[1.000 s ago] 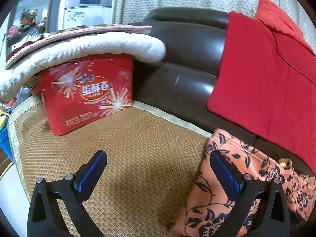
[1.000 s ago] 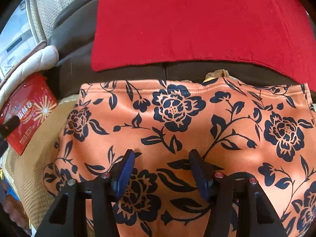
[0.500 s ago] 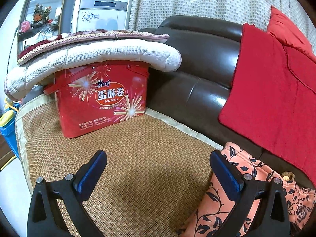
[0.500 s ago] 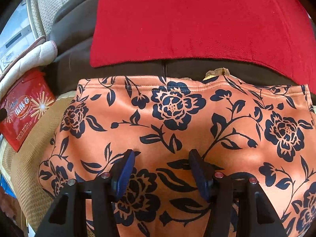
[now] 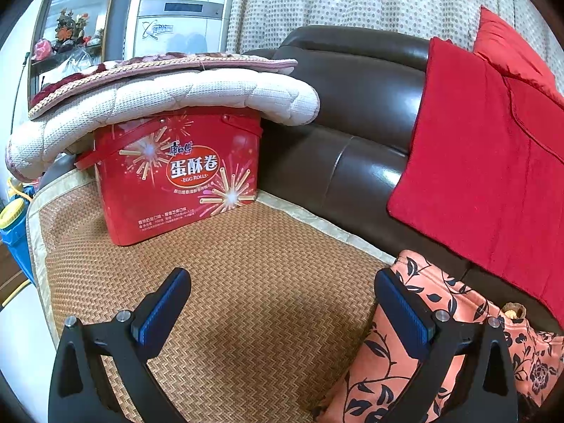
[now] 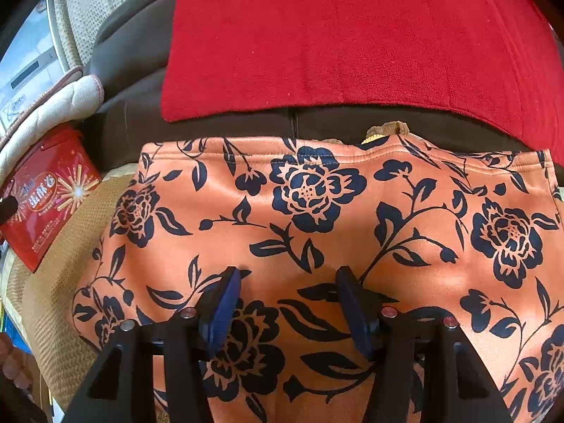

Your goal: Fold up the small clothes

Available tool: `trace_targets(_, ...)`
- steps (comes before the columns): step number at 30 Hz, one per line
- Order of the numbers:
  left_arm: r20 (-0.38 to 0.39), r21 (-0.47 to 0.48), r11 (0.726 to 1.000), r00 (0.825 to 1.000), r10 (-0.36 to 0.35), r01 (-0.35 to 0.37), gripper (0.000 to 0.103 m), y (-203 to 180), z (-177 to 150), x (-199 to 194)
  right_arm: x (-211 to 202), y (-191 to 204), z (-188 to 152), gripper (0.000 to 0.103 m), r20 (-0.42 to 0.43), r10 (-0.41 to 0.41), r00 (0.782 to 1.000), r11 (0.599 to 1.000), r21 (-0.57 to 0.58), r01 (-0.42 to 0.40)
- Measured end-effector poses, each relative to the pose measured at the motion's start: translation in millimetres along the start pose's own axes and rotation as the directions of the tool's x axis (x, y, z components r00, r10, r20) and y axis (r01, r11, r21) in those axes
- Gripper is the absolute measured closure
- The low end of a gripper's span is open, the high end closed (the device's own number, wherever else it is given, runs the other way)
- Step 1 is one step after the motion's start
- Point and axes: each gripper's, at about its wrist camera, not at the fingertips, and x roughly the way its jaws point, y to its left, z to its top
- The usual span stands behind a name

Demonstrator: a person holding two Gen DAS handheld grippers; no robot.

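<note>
An orange garment with dark floral print (image 6: 335, 218) lies spread flat on the sofa seat, filling the right wrist view; its left edge shows in the left wrist view (image 5: 384, 370). My right gripper (image 6: 287, 282) is open, its fingertips on or just above the garment's middle. My left gripper (image 5: 282, 296) is open and empty over the woven seat mat (image 5: 253, 282), with its right finger (image 5: 402, 303) beside the garment's left edge.
A red egg-roll box (image 5: 176, 179) stands at the back left of the mat under a quilted pad (image 5: 169, 102). A red blanket (image 5: 493, 176) hangs over the dark leather backrest (image 5: 352, 134). The blanket also shows in the right wrist view (image 6: 345, 35).
The left gripper has pulled back and to the left from the garment, so less cloth shows in its view. The right gripper has stayed in place on the garment.
</note>
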Motion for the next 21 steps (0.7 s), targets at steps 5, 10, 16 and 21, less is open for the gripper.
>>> trace_targets(5,-0.009,0.011,1.0,1.0,-0.023,0.023,0.0,-10.6,-2.8,-1.2,-25.3,-13.2,2.8,0.043,0.076,0.016,0.997,1.0,0.02,-0.017)
trace_targets(10,-0.141,0.105,0.986,0.984,-0.113,0.129,0.0,-45.9,-18.9,18.6,-48.0,-46.3,8.0,0.043,0.138,-0.042,0.99,0.997,0.071,0.032)
trace_targets(16,-0.353,0.247,0.95,0.931,-0.095,0.19,0.0,-91.8,-55.2,59.5,-48.2,-111.1,9.6,0.043,0.1,-0.125,0.987,0.966,0.238,0.098)
trace_targets(21,-0.45,0.235,0.958,0.892,-0.04,0.162,0.0,-91.7,-66.3,80.9,-35.1,-135.9,6.3,0.043,0.024,-0.111,0.994,0.964,0.247,0.101)
